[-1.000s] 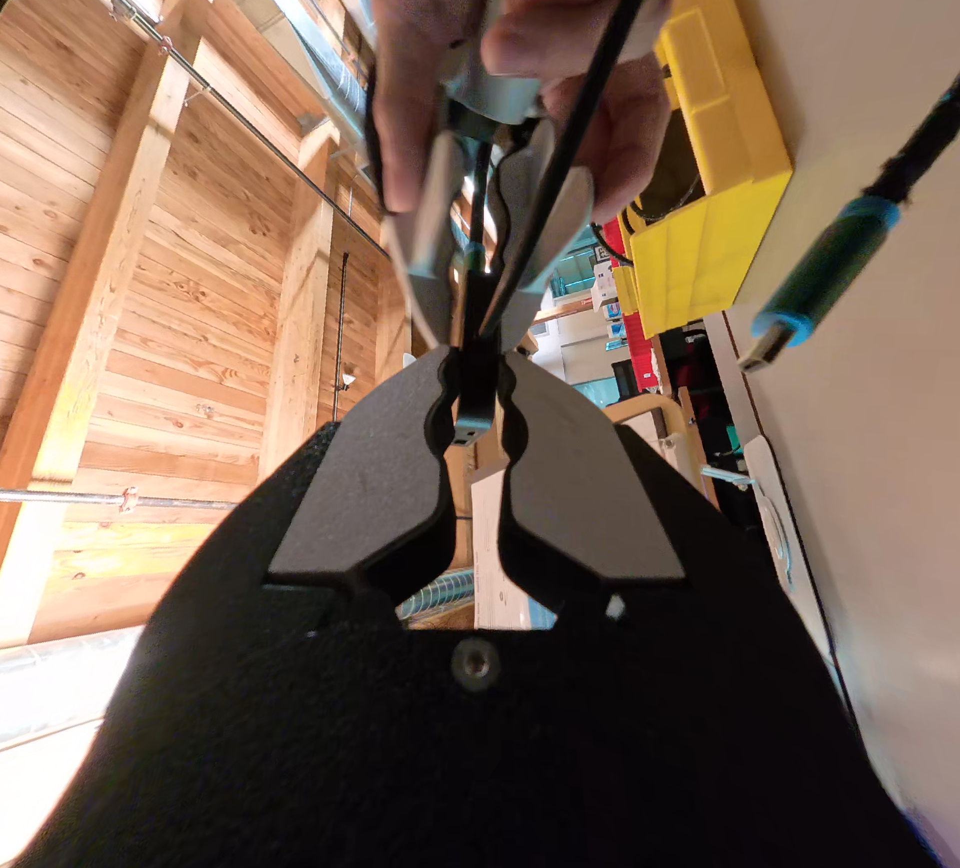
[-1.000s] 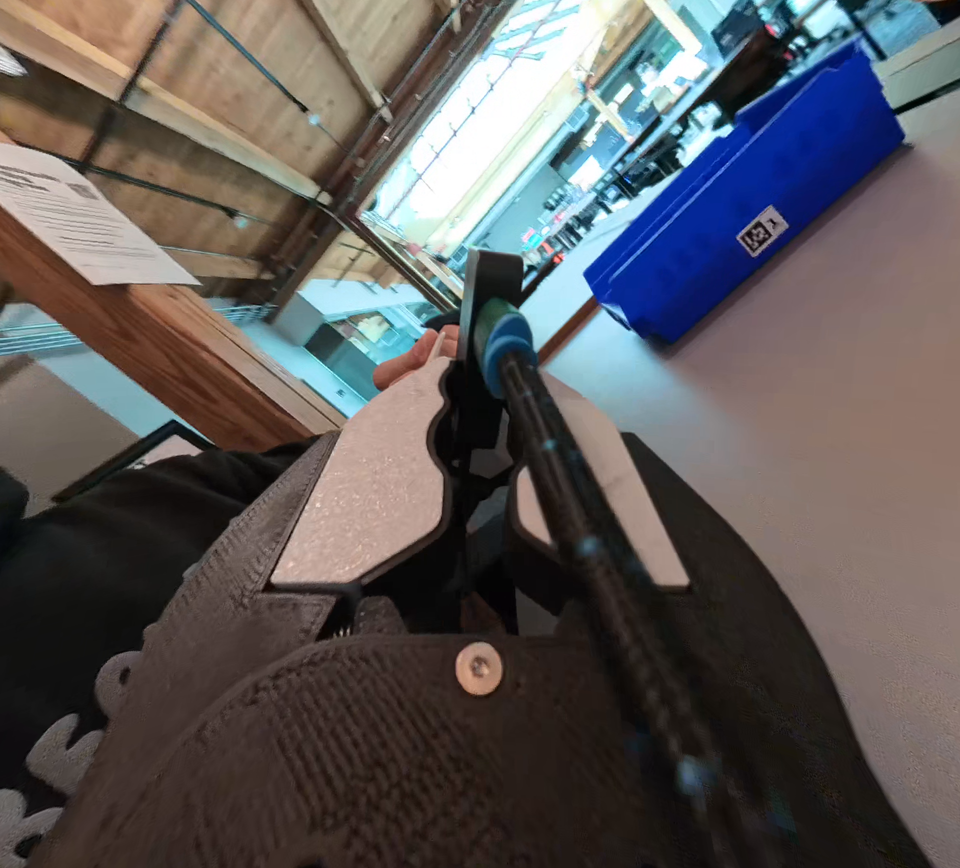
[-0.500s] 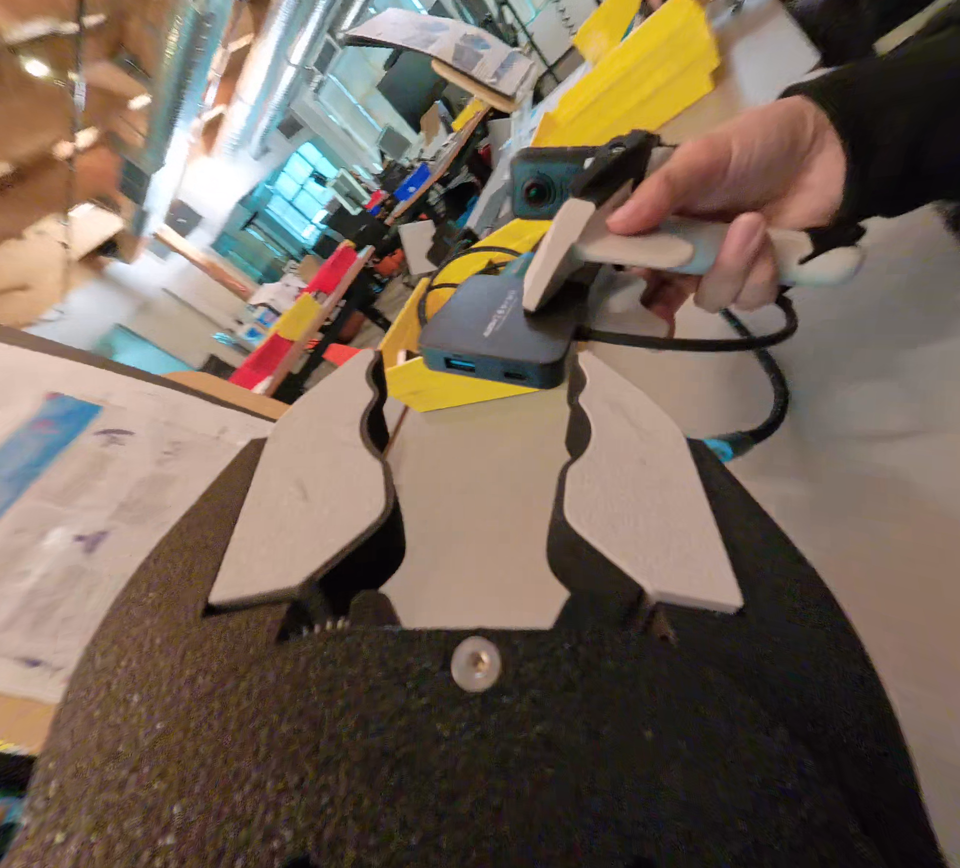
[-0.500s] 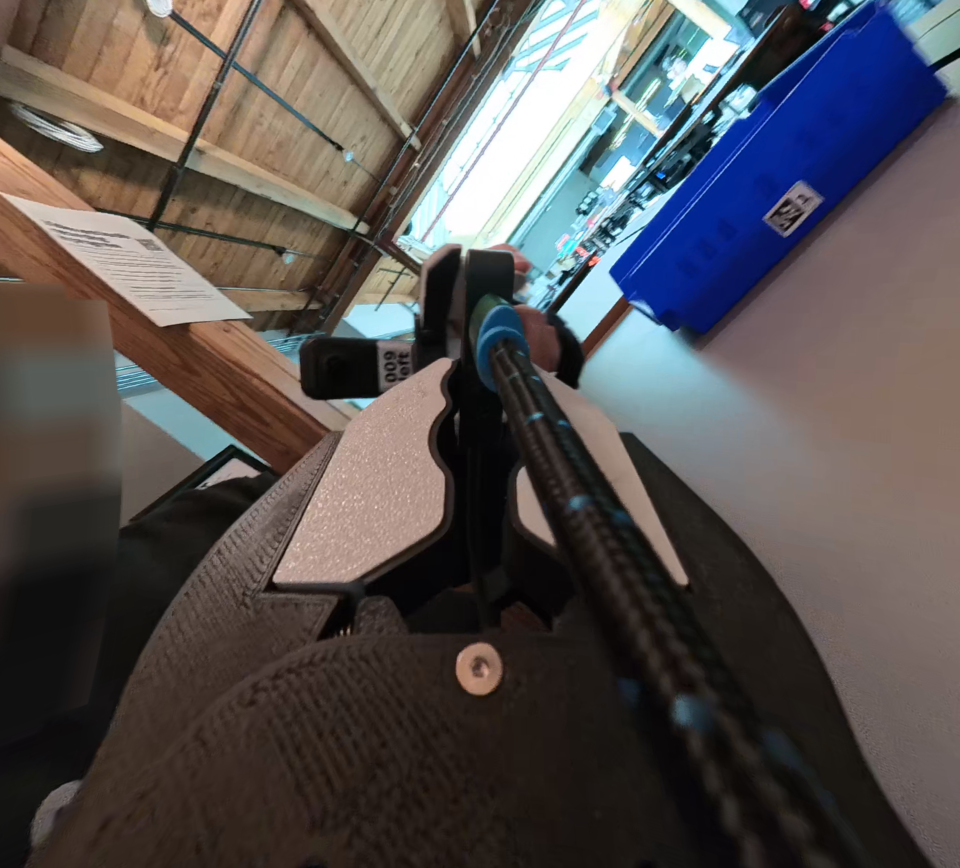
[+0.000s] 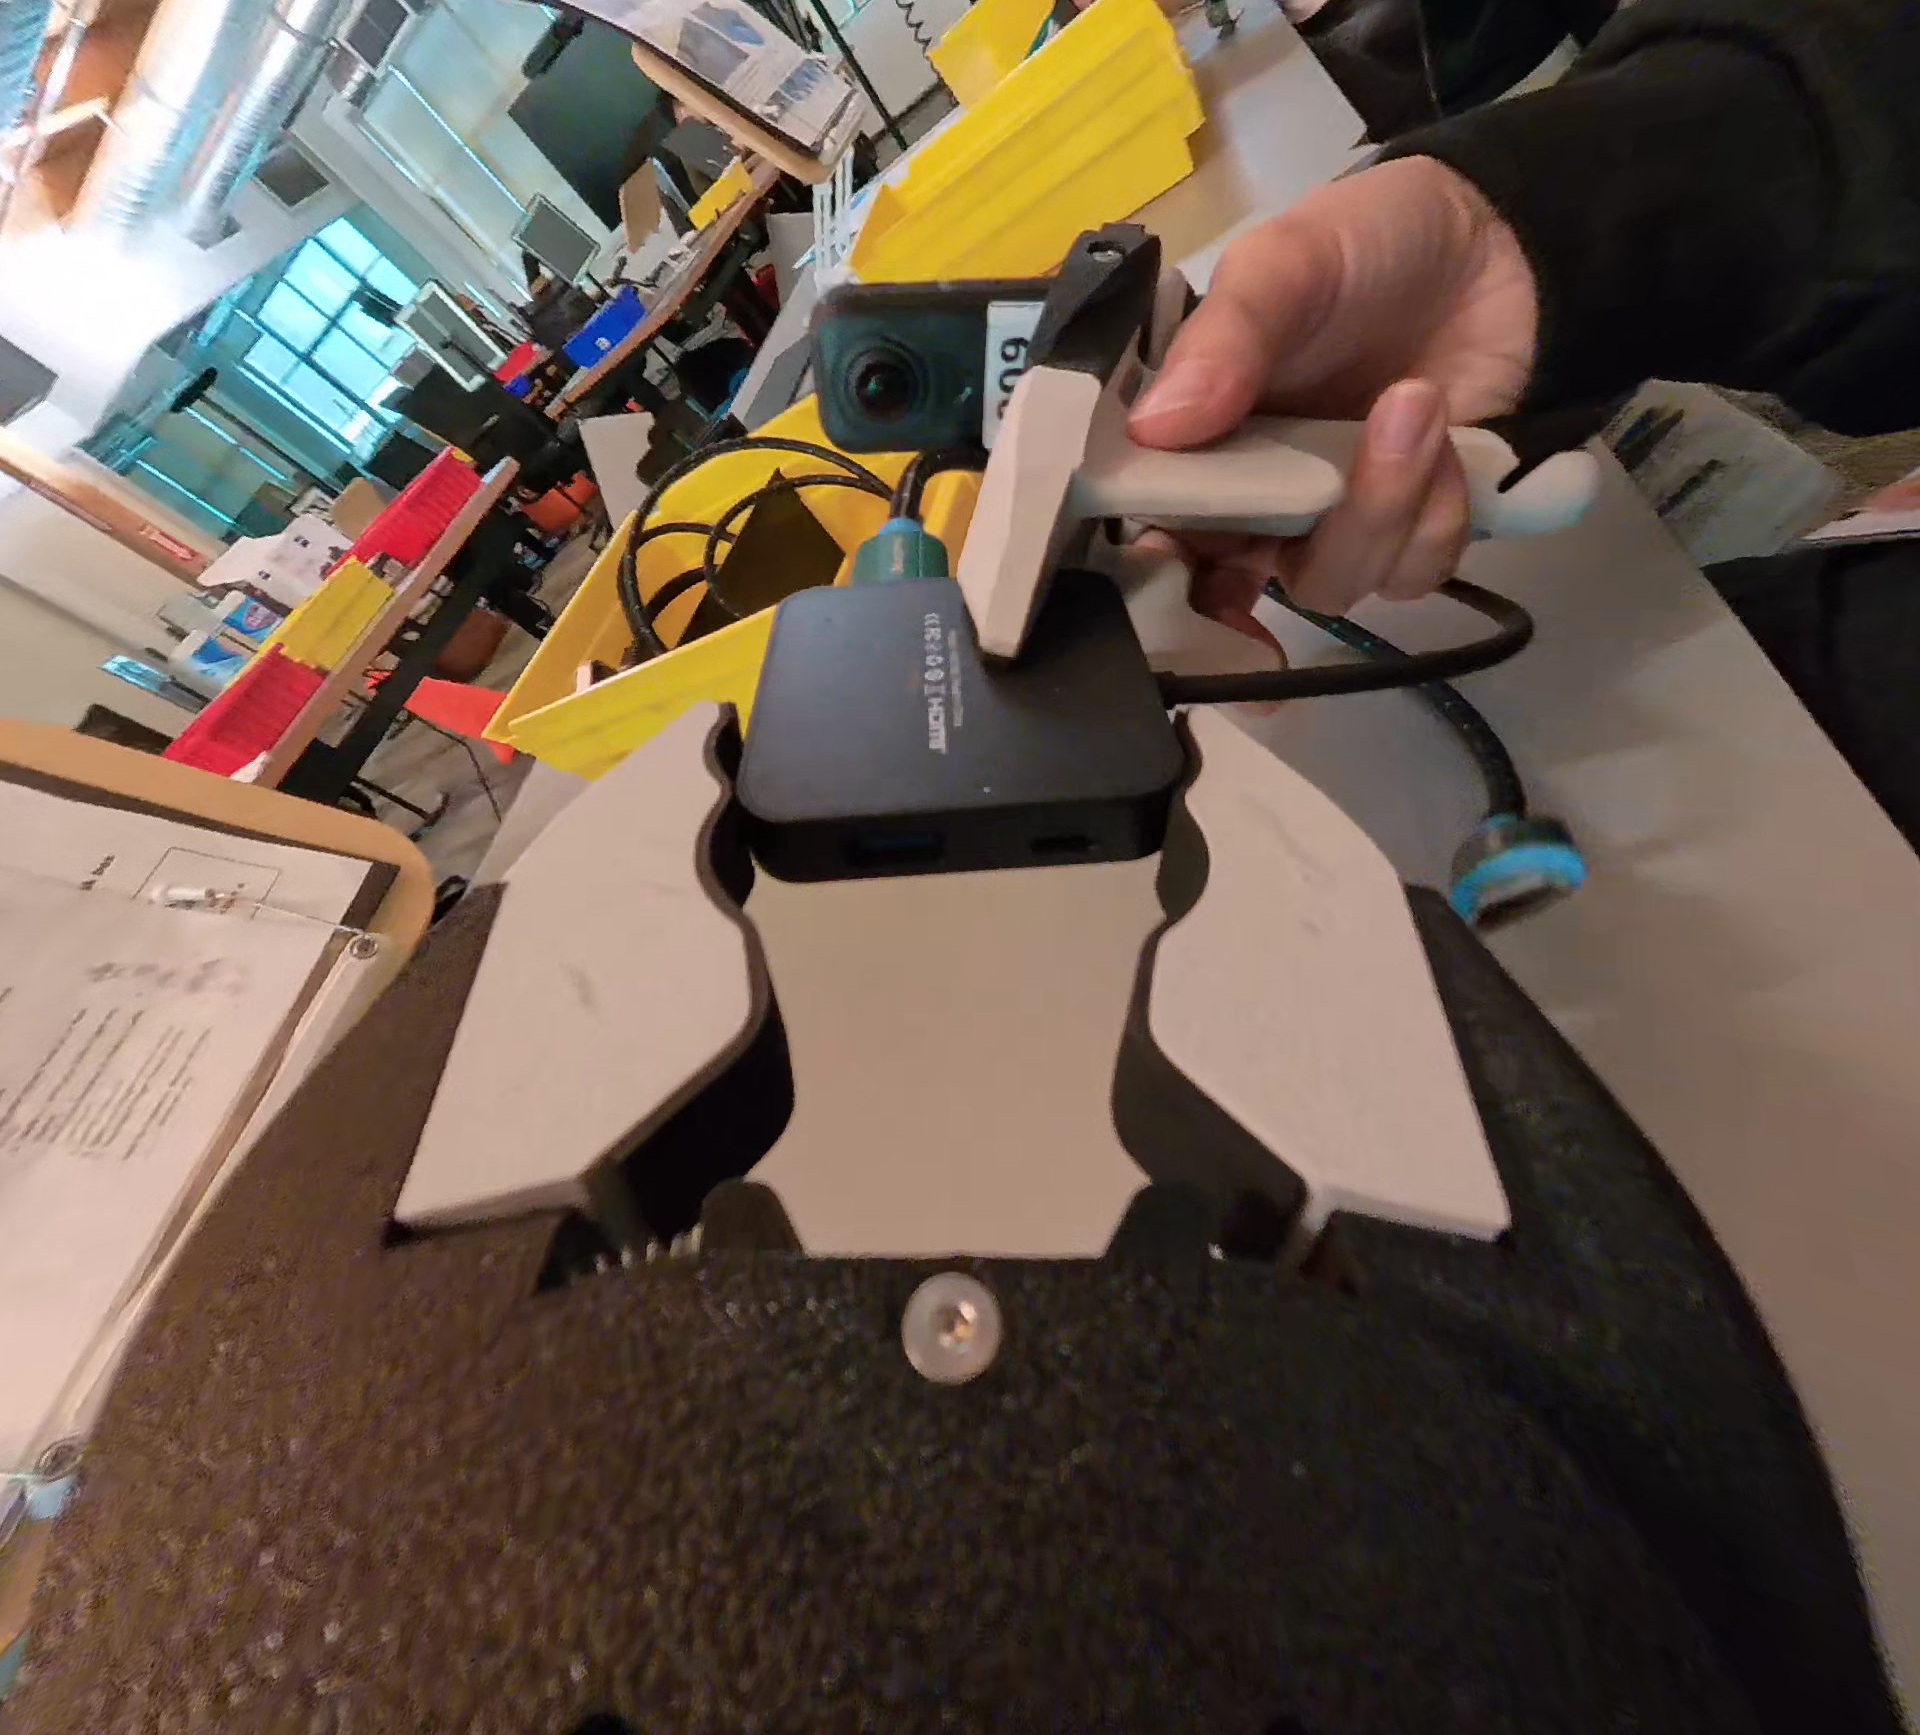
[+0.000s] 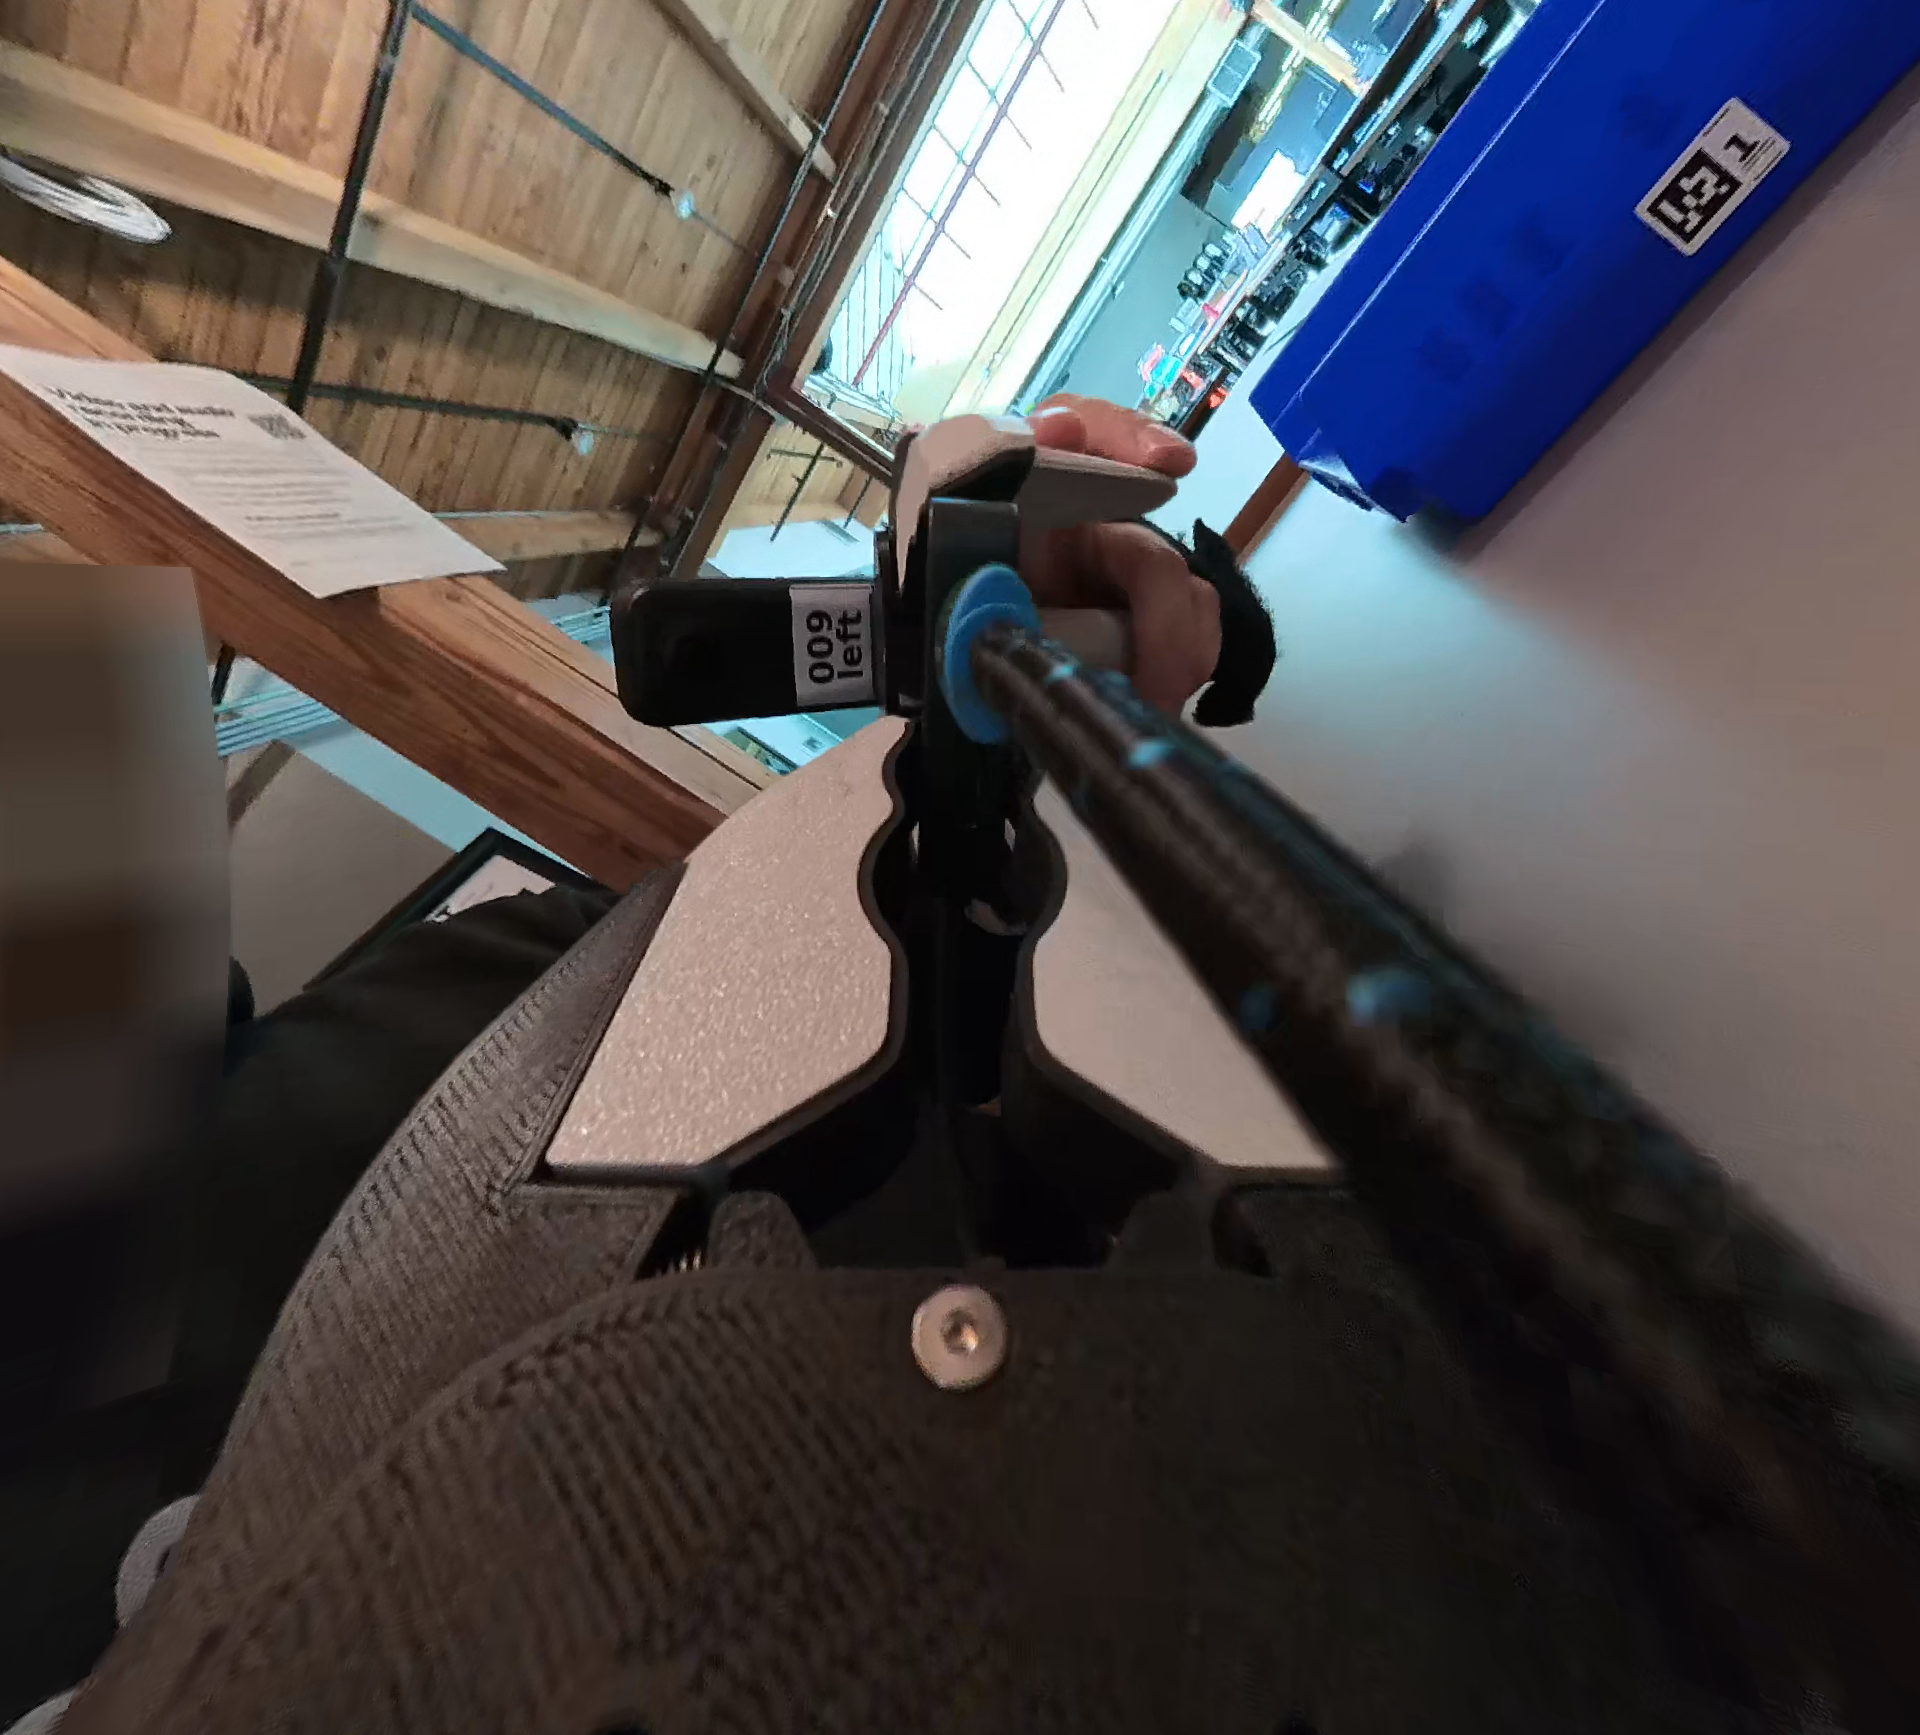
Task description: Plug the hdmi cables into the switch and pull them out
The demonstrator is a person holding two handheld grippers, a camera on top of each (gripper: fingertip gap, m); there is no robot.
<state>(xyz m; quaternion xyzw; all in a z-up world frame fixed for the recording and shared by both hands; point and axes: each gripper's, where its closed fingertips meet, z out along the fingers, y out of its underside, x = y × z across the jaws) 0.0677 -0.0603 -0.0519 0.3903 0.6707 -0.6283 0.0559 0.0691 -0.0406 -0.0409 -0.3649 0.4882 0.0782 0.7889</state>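
The black HDMI switch [image 5: 956,729] is held flat just above the grey table [image 5: 1683,1114]. My left gripper [image 5: 956,755] is open, its fingertips on either side of the switch's near corners. A hand [image 5: 1351,355] holds my right gripper, whose grey finger [image 5: 1023,522] presses on the switch's top. In the right wrist view my right gripper [image 6: 961,812] is shut on the switch [image 6: 956,958], seen edge-on. A teal-and-blue HDMI plug [image 5: 899,547] [image 6: 977,646] sits in the switch's far side, its braided cable [image 6: 1351,989] running back past my right finger. A second blue-ringed plug [image 5: 1517,864] lies loose on the table.
A yellow bin [image 5: 623,698] with coiled cable stands just behind the switch, with more yellow bins [image 5: 1039,127] farther back. A clipboard with paper [image 5: 156,1010] is at the left. A blue bin [image 6: 1558,231] stands on the table in the right wrist view. The left gripper's camera [image 6: 727,651] faces me there.
My left gripper, shut on a thin black part a second ago, has let go, swung round level with the table and moved in with open fingers around the switch. The right gripper keeps its hold.
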